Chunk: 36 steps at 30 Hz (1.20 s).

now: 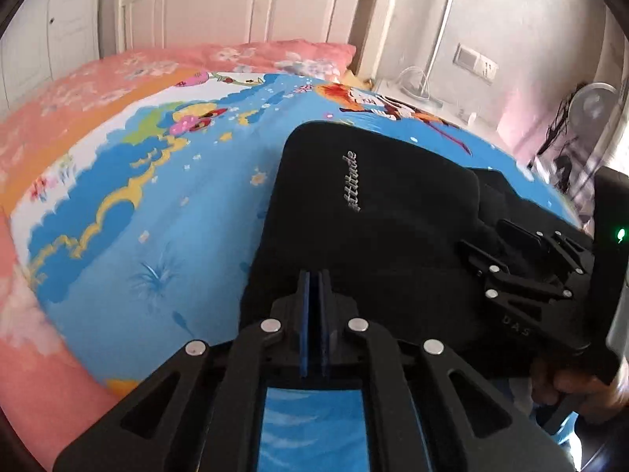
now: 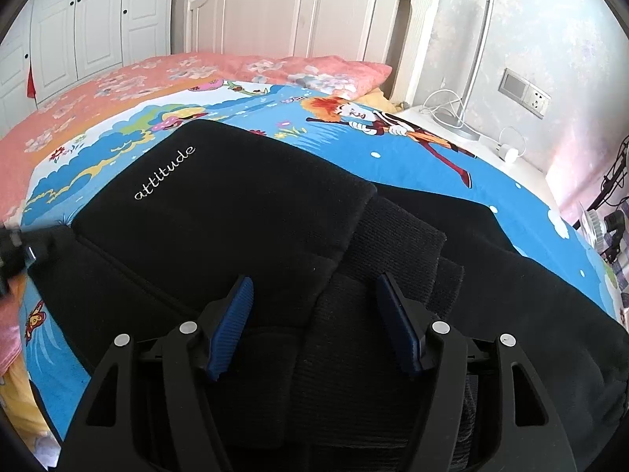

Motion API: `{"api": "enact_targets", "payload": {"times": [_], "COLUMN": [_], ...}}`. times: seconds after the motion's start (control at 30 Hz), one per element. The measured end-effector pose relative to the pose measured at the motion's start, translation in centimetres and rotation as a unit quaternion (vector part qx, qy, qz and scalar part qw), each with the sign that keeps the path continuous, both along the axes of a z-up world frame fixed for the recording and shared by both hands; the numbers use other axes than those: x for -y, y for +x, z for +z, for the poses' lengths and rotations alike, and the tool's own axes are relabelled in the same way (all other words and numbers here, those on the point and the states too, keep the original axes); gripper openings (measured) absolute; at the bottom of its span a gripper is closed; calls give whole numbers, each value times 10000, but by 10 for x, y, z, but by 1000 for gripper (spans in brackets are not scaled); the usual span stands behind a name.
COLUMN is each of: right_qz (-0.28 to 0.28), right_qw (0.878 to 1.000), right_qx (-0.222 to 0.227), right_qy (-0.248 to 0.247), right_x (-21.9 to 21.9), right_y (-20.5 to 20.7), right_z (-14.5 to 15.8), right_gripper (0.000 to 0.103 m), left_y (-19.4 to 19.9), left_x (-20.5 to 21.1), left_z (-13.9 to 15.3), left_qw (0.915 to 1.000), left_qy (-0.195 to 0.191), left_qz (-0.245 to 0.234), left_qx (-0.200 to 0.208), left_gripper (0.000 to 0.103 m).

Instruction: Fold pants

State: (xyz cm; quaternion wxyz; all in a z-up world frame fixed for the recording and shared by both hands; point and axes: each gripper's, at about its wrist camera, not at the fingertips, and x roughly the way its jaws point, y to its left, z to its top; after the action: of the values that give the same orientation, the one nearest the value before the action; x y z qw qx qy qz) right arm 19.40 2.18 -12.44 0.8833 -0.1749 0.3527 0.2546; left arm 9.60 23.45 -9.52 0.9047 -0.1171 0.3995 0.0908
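Both claws work over black fleece pants lying folded on a bright blue cartoon-print bedsheet, with a pink floral quilt beyond. Embroidered white lettering reading "attitude" marks the top layer. On the right gripper, the blue ribbed pads stand wide apart above the ribbed cuffs, holding nothing. On the left gripper, the pads are pressed together at the pants' near edge; whether fabric is pinched there cannot be told.

I saw a white headboard behind the bed, white wardrobe doors left, a nightstand right, daylight throughout.
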Motion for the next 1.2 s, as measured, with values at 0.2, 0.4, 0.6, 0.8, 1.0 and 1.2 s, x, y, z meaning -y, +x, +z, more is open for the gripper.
{"api": "enact_targets", "payload": {"times": [0.2, 0.4, 0.6, 0.8, 1.0, 1.2], "right_qz": [20, 28, 22, 26, 12, -21], "right_qw": [10000, 10000, 10000, 10000, 10000, 10000], "right_qx": [2, 8, 19, 10, 12, 19], "right_qy": [8, 17, 21, 44, 46, 21], "right_x": [1, 1, 1, 2, 2, 2], "right_y": [0, 0, -1, -1, 0, 0], "right_z": [0, -1, -1, -1, -1, 1], "right_gripper": [63, 63, 64, 64, 64, 64], "left_y": [50, 145, 159, 115, 32, 26], "left_x": [-14, -28, -28, -33, -13, -5], "left_z": [41, 7, -13, 3, 8, -26], "left_qw": [9994, 9985, 9968, 9984, 9980, 9989], "left_qy": [46, -177, -134, -486, -139, 229], "left_qz": [43, -10, -65, 244, 513, 387], "left_qx": [336, -517, -780, -168, 347, 148], "left_gripper": [26, 26, 26, 38, 47, 60]}}
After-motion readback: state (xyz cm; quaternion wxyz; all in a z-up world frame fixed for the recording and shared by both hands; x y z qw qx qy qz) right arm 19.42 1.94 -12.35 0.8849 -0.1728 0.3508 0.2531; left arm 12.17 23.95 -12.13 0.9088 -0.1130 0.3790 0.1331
